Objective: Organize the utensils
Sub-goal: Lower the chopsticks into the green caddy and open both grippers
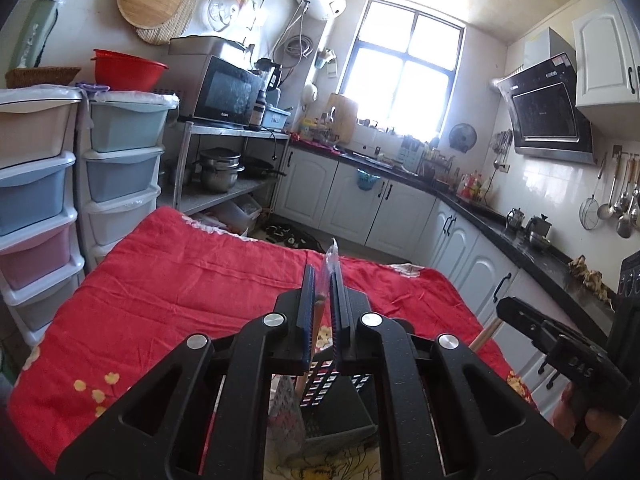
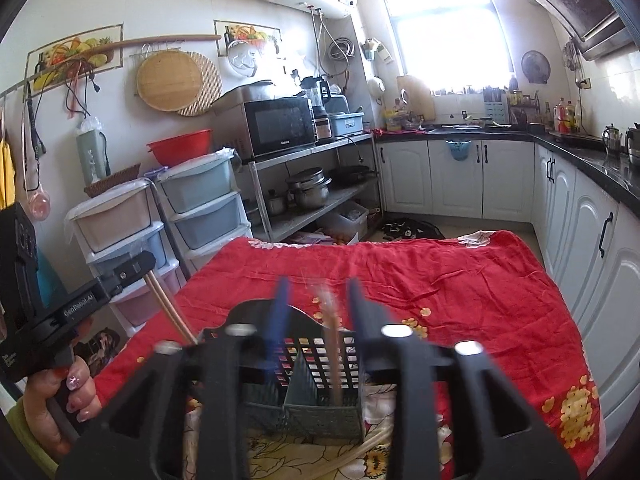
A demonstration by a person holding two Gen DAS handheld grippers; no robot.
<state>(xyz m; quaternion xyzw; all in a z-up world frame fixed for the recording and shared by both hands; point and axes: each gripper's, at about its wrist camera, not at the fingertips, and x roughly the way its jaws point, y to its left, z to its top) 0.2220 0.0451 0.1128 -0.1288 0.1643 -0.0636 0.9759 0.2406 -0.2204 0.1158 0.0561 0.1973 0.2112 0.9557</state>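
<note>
Black microwave point(image 2: 280, 126) reads, perhaps, "Galanz"; left gripper point(image 2: 150, 270) reads "GenRobot.AI".

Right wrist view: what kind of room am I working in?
A home kitchen, most likely: a black microwave on a metal rack, white base cabinets under a dark countertop, and a slanted black range hood.

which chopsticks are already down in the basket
The blurred chopsticks between the right gripper's open jaws: their lower ends stand inside the basket, right of its divider. The other chopsticks hang clamped in the left gripper, off to the left.
</note>
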